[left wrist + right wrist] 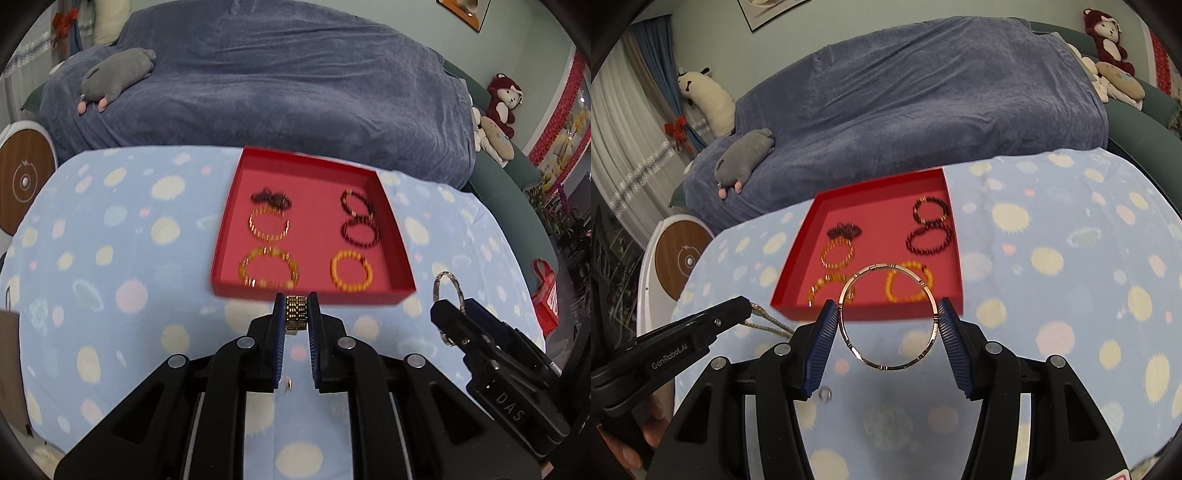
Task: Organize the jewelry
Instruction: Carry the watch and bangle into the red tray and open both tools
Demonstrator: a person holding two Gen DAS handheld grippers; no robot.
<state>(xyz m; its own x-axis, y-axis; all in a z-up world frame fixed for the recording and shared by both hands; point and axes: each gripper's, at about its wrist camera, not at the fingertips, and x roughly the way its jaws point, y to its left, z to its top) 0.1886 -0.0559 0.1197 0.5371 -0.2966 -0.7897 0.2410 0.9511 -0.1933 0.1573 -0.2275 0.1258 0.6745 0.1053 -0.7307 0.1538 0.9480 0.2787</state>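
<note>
A: Right wrist view first: the right gripper clamps a thin gold bangle across its width, pads on opposite rims. I judge it stiff, light, slippery.

B: And the left gripper?

A: Nearly closed on a gold mesh band, floppy, best pinched flat. Both hang just short of the red tray.

B: Count inside?

A: Six bracelets: three gold, three dark
</note>
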